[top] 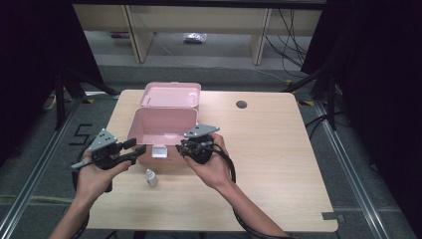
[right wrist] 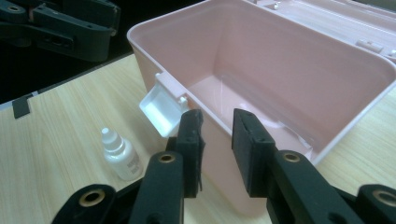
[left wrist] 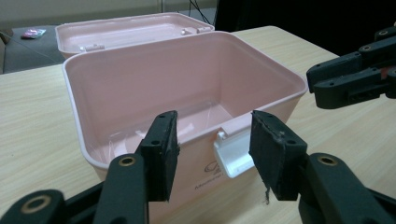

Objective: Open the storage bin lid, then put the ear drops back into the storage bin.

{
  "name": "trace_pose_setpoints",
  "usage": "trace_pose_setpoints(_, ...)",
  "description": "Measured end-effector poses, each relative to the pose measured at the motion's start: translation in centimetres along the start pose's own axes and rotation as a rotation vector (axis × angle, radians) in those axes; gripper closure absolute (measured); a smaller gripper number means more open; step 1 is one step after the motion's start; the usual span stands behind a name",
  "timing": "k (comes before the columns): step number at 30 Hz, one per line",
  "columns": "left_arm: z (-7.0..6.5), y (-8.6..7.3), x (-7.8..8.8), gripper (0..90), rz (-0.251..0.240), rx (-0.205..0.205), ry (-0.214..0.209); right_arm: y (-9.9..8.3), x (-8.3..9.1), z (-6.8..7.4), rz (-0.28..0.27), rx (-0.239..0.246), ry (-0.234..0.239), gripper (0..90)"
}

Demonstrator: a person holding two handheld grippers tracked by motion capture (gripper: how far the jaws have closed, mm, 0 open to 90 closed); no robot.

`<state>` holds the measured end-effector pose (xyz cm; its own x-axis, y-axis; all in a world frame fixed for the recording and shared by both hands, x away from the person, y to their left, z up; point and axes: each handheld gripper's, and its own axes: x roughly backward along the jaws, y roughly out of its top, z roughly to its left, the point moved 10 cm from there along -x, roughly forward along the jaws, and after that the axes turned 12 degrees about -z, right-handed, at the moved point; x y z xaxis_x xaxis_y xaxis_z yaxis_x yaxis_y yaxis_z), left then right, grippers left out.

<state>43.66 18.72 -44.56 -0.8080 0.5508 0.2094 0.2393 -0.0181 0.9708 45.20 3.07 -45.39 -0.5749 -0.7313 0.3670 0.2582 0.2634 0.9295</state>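
Sitting open mid-table: pink box (top: 164,127), lid (top: 171,94) flipped back behind, white latch (top: 159,151) hanging on front wall. Hovering at box's front-left corner: left gripper (left wrist: 212,149), jaws wide apart, nothing btwn them, gripping nothing. Hovering at front-right corner: right gripper (right wrist: 217,149), jaws apart too, holding nothing. Standing upright on table just in front of box, btwn both hands: small white bottle (top: 151,178).
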Motion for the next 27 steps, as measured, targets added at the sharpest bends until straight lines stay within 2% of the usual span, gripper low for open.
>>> trace_pose_setpoints(2, -0.1, -0.2, 0.2, 51.7, 0.023, 0.001, -0.009, -0.1, 0.1, -0.1, 0.001, -0.018, -0.010, 73.3)
trace_pose_setpoints(5, -0.4, -0.6, 0.3, 51.8, 0.066, 0.010, -0.024, -0.2, 0.3, -0.6, 0.002, 0.002, -0.003, 73.3)
trace_pose_setpoints(8, -0.6, -0.9, 0.3, 52.2, 0.094, 0.021, -0.034, -0.3, 0.7, -0.9, 0.010, -0.022, -0.012, 73.1)
trace_pose_setpoints(11, -0.8, -1.0, 0.1, 51.7, 0.103, 0.022, -0.039, -0.4, 1.1, -1.4, 0.014, -0.019, -0.018, 73.0)
trace_pose_setpoints(12, -0.9, -1.1, 0.1, 51.3, 0.113, 0.025, -0.045, -0.5, 1.2, -1.4, 0.016, -0.036, -0.022, 72.9)
trace_pose_setpoints(13, -0.9, -1.2, 0.1, 51.0, 0.119, 0.027, -0.047, -0.6, 1.3, -1.7, 0.014, -0.023, -0.022, 72.9)
trace_pose_setpoints(15, -1.0, -1.4, 0.0, 50.1, 0.133, 0.039, -0.058, -0.8, 1.5, -1.9, 0.022, -0.039, -0.026, 72.9)
trace_pose_setpoints(16, -1.0, -1.5, 0.0, 49.1, 0.154, 0.047, -0.055, -0.9, 1.6, -2.2, 0.020, -0.030, -0.029, 72.9)
trace_pose_setpoints(17, -1.1, -1.5, -0.1, 47.9, 0.149, 0.065, -0.062, -0.9, 1.7, -2.1, 0.022, -0.056, -0.031, 72.9)
trace_pose_setpoints(18, -1.1, -1.5, -0.2, 47.5, 0.150, 0.069, -0.064, -0.9, 1.7, -2.4, 0.010, -0.041, -0.037, 72.9)
trace_pose_setpoints(20, -1.3, -1.6, -0.2, 47.5, 0.159, 0.076, -0.074, -1.0, 2.1, -2.6, 0.024, -0.041, -0.047, 72.8)
trace_pose_setpoints(21, -1.4, -1.7, -0.2, 47.5, 0.171, 0.072, -0.084, -1.1, 2.2, -2.6, 0.020, -0.057, -0.050, 72.9)
trace_pose_setpoints(22, -1.6, -1.8, -0.2, 47.6, 0.176, 0.065, -0.093, -1.1, 2.3, -2.7, 0.019, -0.047, -0.051, 72.8)
trace_pose_setpoints(23, -1.7, -1.9, -0.1, 48.0, 0.194, 0.050, -0.106, -1.2, 2.4, -2.8, 0.020, -0.036, -0.051, 72.8)
trace_pose_setpoints(24, -1.9, -2.1, 0.0, 48.4, 0.216, 0.036, -0.115, -1.3, 2.5, -2.7, 0.027, -0.052, -0.055, 72.8)
trace_pose_setpoints(25, -1.7, -2.3, 0.2, 49.5, 0.247, 0.005, -0.127, -1.5, 2.6, -2.8, 0.035, -0.051, -0.058, 72.8)
trace_pose_setpoints(26, -1.9, -2.3, -0.1, 50.3, 0.230, 0.024, -0.111, -1.5, 2.6, -2.9, 0.033, -0.047, -0.058, 72.8)
trace_pose_setpoints(27, -1.8, -2.5, 0.1, 51.1, 0.257, 0.002, -0.118, -1.5, 2.6, -2.8, 0.036, -0.060, -0.058, 72.9)
